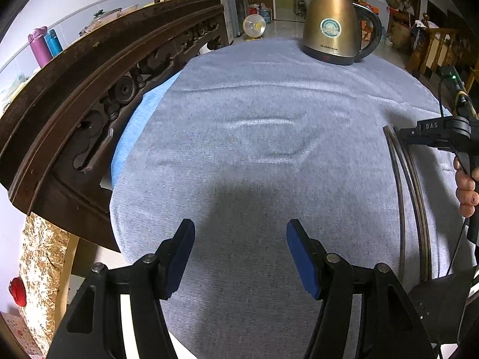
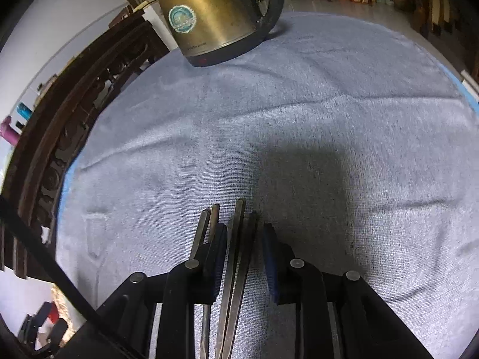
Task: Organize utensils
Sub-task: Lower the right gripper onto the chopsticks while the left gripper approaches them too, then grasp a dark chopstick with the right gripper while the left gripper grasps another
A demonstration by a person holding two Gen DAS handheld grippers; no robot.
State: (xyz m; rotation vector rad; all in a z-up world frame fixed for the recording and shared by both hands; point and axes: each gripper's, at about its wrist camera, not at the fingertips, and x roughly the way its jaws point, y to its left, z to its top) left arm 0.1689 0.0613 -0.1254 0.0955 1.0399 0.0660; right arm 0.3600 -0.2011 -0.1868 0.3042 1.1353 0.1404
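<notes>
- The left tongs [image 1: 240, 257] hang over the near part of the worktop with the blue pads [image 1: 179, 257] spread wide and nothing between them.
- The worktop is covered by a grey-blue cloth [image 1: 254, 137] with soft creases across its middle; a brighter blue layer shows at its left edge.
- The right tongs [image 2: 244, 257] are parted a little, and two dark chopsticks [image 2: 236, 263] lie lengthwise in the gap on the cloth. Neither pad visibly presses on them (the left pad sits close beside the pair, the right pad stands clear).
- Two more chopsticks [image 2: 206, 230] lie just left of the left pad, partly hidden under the tongs' frame, their far ends close to those of the first pair.
- From the left wrist view the chopsticks [image 1: 410, 197] appear as long dark curved lines at the right side of the worktop, with the right tongs [image 1: 402, 134] above their far end and the person's hand [image 1: 467, 188] on the handle behind.
- A brass-coloured kettle [image 1: 332, 27] with a black handle and base stands at the far edge of the cloth, well apart from the chopsticks. Bare cloth lies between it and both tongs.
- A dark carved wooden rail [image 1: 89, 89] runs along the left side of the worktop, rising above the cloth.
- Beyond the rail stand a purple bottle [image 1: 39, 48] and a blue bottle [image 1: 54, 42] side by side against the pale wall.
- A small fan [image 1: 254, 26] sits on the floor far behind the worktop.
</notes>
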